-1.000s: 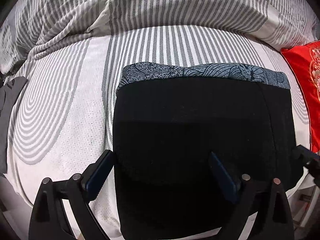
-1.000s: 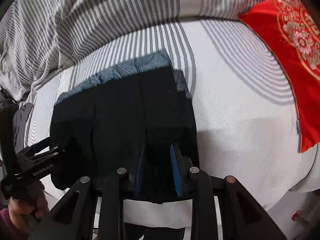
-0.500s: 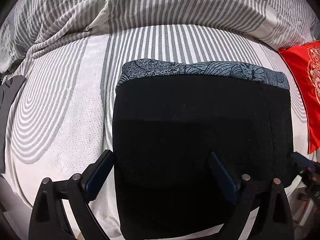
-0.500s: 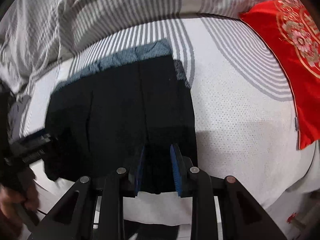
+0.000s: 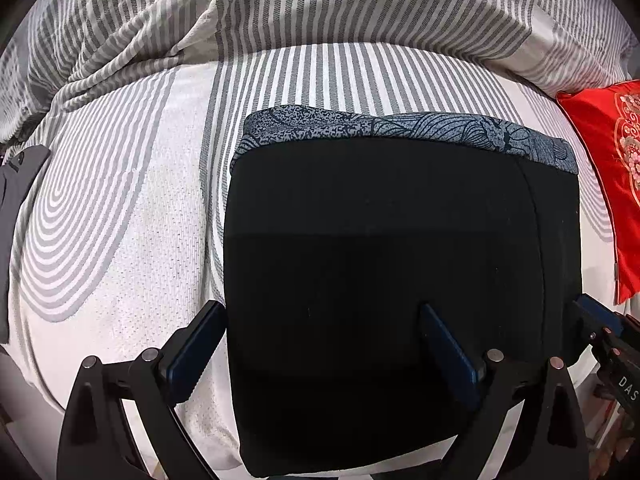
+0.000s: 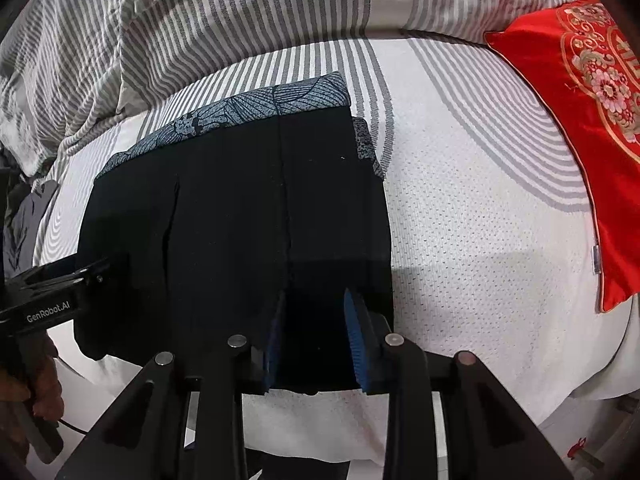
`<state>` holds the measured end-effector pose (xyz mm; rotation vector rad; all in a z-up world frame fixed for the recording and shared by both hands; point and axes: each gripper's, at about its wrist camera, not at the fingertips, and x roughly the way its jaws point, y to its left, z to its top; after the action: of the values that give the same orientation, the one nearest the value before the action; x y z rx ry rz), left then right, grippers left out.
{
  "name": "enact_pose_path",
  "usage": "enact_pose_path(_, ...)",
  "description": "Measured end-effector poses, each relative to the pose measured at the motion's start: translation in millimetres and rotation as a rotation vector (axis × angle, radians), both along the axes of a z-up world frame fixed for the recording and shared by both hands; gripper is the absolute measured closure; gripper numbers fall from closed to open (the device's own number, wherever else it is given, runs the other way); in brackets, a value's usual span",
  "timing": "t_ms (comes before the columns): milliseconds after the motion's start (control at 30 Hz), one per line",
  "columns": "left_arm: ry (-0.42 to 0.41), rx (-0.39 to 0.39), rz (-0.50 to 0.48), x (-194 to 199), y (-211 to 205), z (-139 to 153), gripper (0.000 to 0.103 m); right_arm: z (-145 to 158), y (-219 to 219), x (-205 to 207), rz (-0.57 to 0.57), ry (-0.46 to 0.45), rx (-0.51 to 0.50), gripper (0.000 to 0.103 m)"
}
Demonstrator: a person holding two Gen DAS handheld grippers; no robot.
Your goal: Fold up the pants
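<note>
The black pants (image 5: pixel 380 264) lie folded in a block on the striped bed, with a blue patterned band (image 5: pixel 400 128) showing along the far edge. They also show in the right wrist view (image 6: pixel 240 216). My left gripper (image 5: pixel 320 344) is wide open over the near left part of the pants, its jaws empty. My right gripper (image 6: pixel 314 340) has its jaws narrowly apart around the near right edge of the black fabric. It also shows at the right edge of the left wrist view (image 5: pixel 600 328).
A red embroidered cushion (image 6: pixel 580 120) lies on the bed to the right. A rumpled grey-striped duvet (image 5: pixel 320 12) is heaped along the far side. A dark grey garment (image 5: pixel 16 200) lies at the left edge. The mattress edge (image 6: pixel 360 436) runs just below the pants.
The left gripper has stayed open and nearly still. The right gripper has stayed at the near right edge of the pants, with only a slight shift of view.
</note>
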<state>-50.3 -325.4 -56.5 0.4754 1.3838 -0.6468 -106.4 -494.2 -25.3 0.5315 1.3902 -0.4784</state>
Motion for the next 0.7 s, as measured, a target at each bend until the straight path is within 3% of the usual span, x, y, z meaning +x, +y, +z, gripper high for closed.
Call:
enact_pose_path(400,-0.007,0.021,-0.036,-3.8,1.0,5.5,0.001,2.0,-0.4,5.5,-0.002,0.018,-0.002,0.064)
enact_pose_path(700,0.000,0.020,-0.060,-16.4,17.8,31.5,0.001,25.8,5.8,-4.6,-0.068,0.040,0.065,0.041)
